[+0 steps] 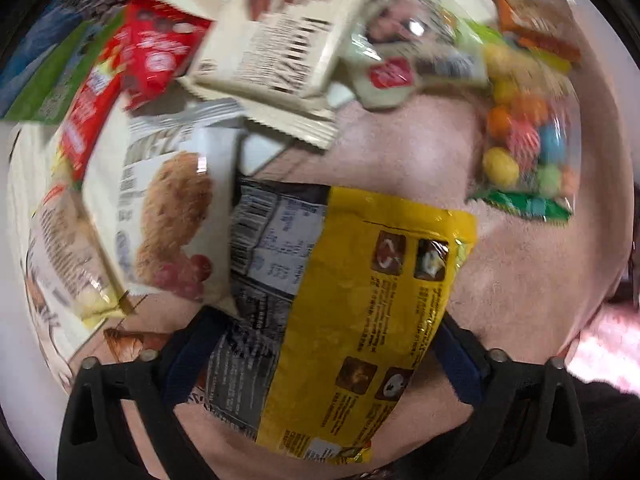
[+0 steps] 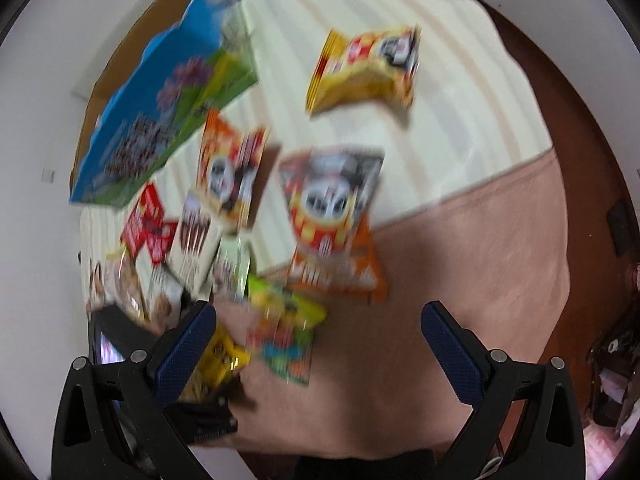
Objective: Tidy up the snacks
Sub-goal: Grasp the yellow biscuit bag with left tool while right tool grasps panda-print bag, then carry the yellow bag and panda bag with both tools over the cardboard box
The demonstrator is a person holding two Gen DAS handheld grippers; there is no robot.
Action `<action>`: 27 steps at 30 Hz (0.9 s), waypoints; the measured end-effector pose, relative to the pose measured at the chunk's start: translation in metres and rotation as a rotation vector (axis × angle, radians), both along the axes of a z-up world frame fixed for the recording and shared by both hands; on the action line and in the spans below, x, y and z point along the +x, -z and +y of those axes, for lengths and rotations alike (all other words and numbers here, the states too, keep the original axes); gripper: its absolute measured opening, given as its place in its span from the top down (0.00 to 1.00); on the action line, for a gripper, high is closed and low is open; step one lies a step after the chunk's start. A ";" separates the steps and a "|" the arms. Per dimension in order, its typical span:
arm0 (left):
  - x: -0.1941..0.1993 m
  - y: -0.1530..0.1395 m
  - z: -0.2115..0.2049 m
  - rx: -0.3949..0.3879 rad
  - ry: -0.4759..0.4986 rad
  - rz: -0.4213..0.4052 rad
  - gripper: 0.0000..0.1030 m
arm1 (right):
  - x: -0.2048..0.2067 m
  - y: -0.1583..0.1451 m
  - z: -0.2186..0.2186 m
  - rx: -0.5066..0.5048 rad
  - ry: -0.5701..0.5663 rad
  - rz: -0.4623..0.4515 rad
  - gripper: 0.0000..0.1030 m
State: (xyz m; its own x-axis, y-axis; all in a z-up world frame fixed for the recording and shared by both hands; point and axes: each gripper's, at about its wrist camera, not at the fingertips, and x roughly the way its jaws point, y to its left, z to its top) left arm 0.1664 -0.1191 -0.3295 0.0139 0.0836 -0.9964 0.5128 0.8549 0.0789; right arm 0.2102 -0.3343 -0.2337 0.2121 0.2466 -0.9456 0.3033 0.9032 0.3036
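I see the pink blanket [image 1: 420,148] bearing scattered snacks. The yellow snack bag [image 1: 360,280] lies between my left gripper [image 1: 320,364]'s spread pads, not clamped. My right gripper [image 2: 320,352] is released, over bare blanket beside the candy bag [image 2: 288,340].

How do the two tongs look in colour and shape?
Both look alike. The left tongs and the right tongs have black plastic fingers with triangular cut-outs and round silver pins at the joints. The inner pads are dark blue with a fine textured surface. No cables show.
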 end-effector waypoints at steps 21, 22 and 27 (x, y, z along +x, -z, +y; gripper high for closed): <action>-0.001 0.003 0.068 -0.030 -0.571 0.046 0.11 | 0.057 0.059 0.006 -0.207 -0.148 0.128 0.45; 0.000 0.005 0.068 -0.019 -0.538 0.052 0.11 | 0.052 0.058 0.004 -0.198 -0.162 0.136 0.45; 0.000 0.011 0.071 -0.027 -0.564 0.049 0.18 | 0.018 0.061 0.001 -0.133 -0.259 0.203 0.45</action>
